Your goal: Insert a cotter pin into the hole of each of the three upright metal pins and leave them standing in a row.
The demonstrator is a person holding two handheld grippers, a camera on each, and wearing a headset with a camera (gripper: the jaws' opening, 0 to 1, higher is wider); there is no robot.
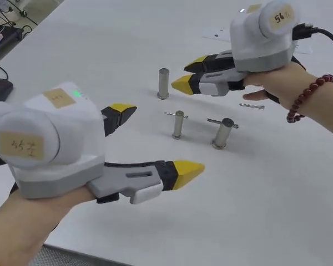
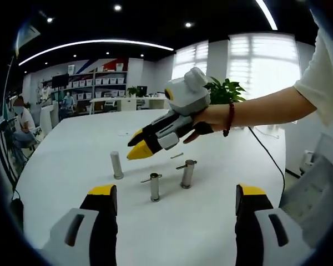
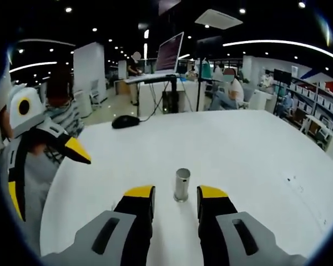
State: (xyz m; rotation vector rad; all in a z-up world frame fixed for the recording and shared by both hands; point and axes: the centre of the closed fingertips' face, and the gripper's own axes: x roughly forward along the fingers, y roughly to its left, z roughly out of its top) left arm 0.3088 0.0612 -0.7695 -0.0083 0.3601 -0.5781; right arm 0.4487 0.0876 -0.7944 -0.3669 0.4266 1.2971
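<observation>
Left gripper (image 1: 161, 138) up front, jaws wide apart, empty. Next, two metal pins (image 1: 178, 124) already wearing cotters. Loose cotter pin (image 1: 251, 105) lies beyond. Far pin (image 1: 163, 83) is bare, beside right gripper (image 1: 188, 73), jaws slightly parted, empty. I'd pinch the cotter's head and feed it straight.

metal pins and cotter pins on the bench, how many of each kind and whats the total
upright metal pins: 3
inserted cotter pins: 2
loose cotter pin: 1
total: 6
</observation>
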